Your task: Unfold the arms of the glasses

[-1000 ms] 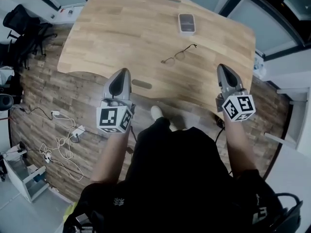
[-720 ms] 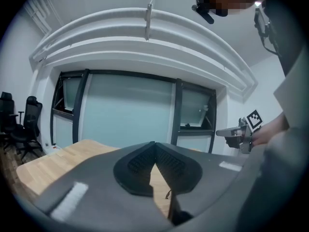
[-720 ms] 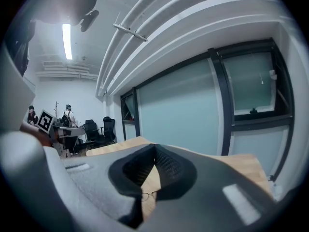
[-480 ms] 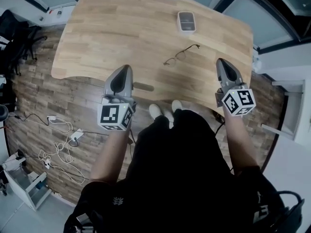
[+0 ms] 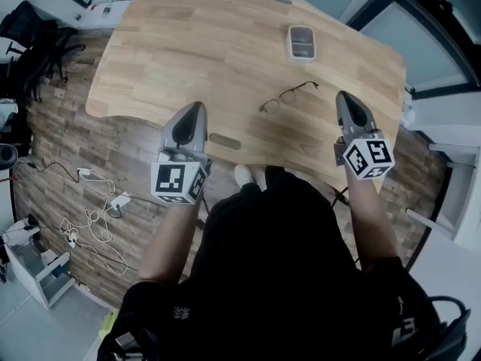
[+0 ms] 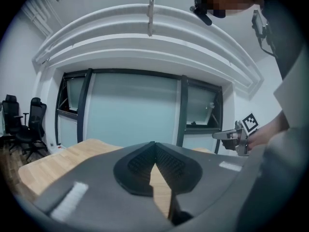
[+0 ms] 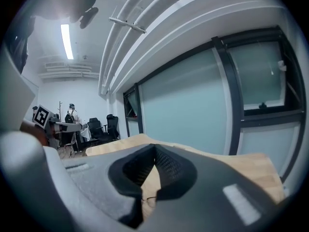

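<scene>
Right gripper neared glasses — visible in its view, not left's.

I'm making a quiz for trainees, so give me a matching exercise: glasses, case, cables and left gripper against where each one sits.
1 glasses
2 case
3 cables
4 left gripper

A on the floor
B far side of the table
C at the table's near edge
D mid-table, nearer than the case

Pairs: 1-D, 2-B, 3-A, 4-C
</scene>
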Demonstrator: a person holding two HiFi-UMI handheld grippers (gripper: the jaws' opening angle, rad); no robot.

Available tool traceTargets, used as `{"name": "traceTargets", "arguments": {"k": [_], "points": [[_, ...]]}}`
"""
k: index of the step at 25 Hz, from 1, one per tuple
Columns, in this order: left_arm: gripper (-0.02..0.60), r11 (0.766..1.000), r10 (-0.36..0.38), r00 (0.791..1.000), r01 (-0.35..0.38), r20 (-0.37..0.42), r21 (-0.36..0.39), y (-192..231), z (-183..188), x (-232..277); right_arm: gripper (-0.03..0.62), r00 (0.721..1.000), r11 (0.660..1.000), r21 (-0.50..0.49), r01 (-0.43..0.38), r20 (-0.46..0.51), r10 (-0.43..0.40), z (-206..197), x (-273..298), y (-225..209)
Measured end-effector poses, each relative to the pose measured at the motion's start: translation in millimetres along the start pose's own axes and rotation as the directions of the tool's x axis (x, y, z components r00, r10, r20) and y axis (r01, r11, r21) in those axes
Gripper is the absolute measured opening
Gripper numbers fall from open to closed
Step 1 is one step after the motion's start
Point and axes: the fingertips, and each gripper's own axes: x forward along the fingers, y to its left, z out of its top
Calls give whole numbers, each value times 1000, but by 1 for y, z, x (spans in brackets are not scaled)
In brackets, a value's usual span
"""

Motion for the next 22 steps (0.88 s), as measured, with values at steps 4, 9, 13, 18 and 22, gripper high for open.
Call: {"name": "traceTargets", "arguments": {"k": [4,9,13,18,22], "points": [[6,1000,2,1000,-2,-23,7,-6,-10,12,2,999,1000,4,-18,-31,18,-17,12,-13],[6,1000,3,997,-4,-80,-21,-13,-38,27,2,998,999,20,-24,-64,26,-37,23,-26],[6,1000,-6,996,5,-85,-21,-23,-45,36,2,998,999,24,-28,-62,29,-39,28,-33],[6,1000,-18,994,16,-104,-20,-31,-58,45,2,997,999,36,-22,-67,25,-51,32,-45],[6,999,-16,989,12,-149,-32,-36,-83,53,2,996,999,48,-24,-84,28,-67,43,-53]]}}
